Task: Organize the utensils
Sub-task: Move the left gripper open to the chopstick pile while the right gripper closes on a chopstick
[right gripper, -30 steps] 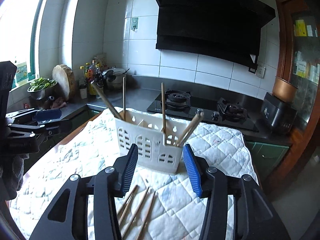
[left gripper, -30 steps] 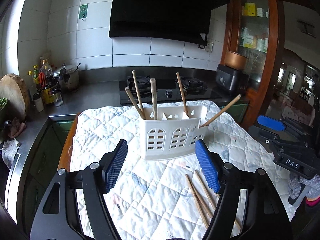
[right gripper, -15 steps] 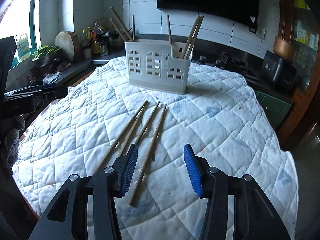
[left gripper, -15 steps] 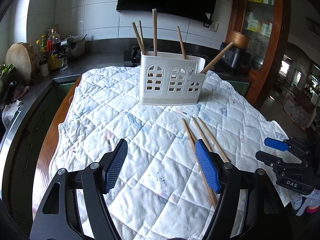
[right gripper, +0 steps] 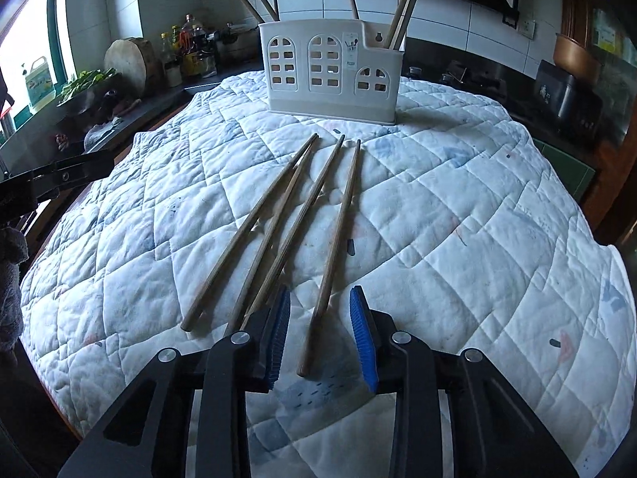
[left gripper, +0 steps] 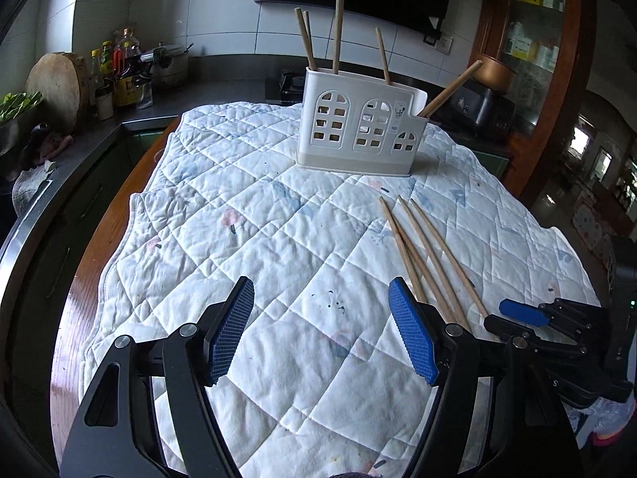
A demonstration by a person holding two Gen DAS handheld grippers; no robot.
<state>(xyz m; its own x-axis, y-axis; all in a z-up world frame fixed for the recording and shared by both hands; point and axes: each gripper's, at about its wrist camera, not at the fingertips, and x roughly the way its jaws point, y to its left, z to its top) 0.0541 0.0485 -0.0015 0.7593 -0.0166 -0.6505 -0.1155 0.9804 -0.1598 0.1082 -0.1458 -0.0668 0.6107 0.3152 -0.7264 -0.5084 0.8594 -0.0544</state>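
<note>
A white utensil holder [left gripper: 360, 127] [right gripper: 332, 69] with arched cut-outs stands at the far side of the quilted cloth, with several wooden chopsticks upright in it. Several loose chopsticks [right gripper: 278, 231] [left gripper: 428, 259] lie on the cloth in front of it. My right gripper [right gripper: 320, 334] is open and low, its pads either side of the near end of the rightmost chopstick [right gripper: 332, 251], not touching. My left gripper [left gripper: 322, 334] is open and empty above bare cloth, left of the chopsticks. The right gripper also shows in the left wrist view [left gripper: 521, 314].
The white quilted cloth [left gripper: 247, 219] covers a wooden table beside a dark kitchen counter with bottles [left gripper: 119, 75], a round wooden block [left gripper: 55, 87] and a stove behind. A dark appliance [right gripper: 565, 95] and a wooden cabinet [left gripper: 529, 40] are at the right.
Both grippers have pulled back from the holder and dropped toward the cloth. The right gripper now straddles the near end of the rightmost loose chopstick. Both stay open.
</note>
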